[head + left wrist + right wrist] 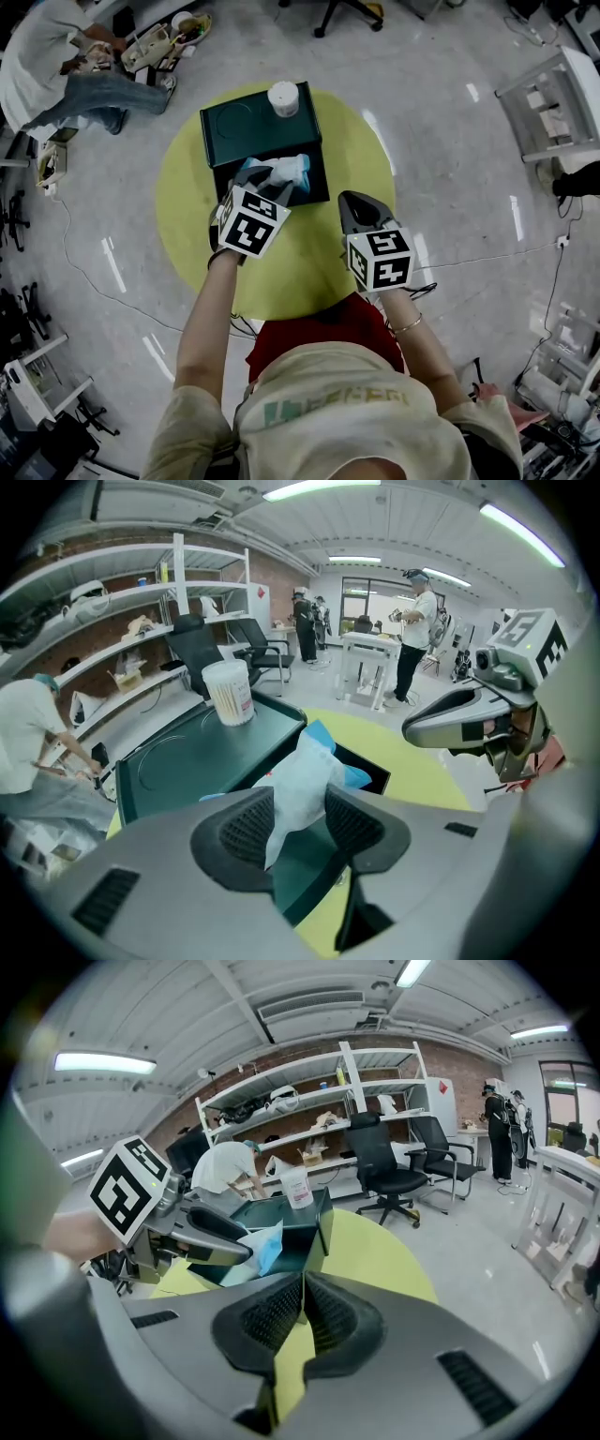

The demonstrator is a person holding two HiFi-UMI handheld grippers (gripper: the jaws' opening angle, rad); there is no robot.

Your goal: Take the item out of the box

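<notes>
A dark green box (319,187) stands on the round yellow table (309,262), its lid (239,127) folded flat behind it with a white cup (283,98) on top. My left gripper (267,178) is over the open box, shut on a pale blue and white bag (291,172). In the left gripper view the bag (305,775) is pinched between both pads and rises above the box (206,752). My right gripper (352,202) hovers to the right of the box, over the table. Its jaws (302,1312) are shut with nothing between them.
A person (56,75) crouches on the floor at the far left beside tools. Cables trail across the floor around the table. A white rack (553,103) stands at the right. Office chairs (389,1171) and shelves line the brick wall, and people (412,630) stand further off.
</notes>
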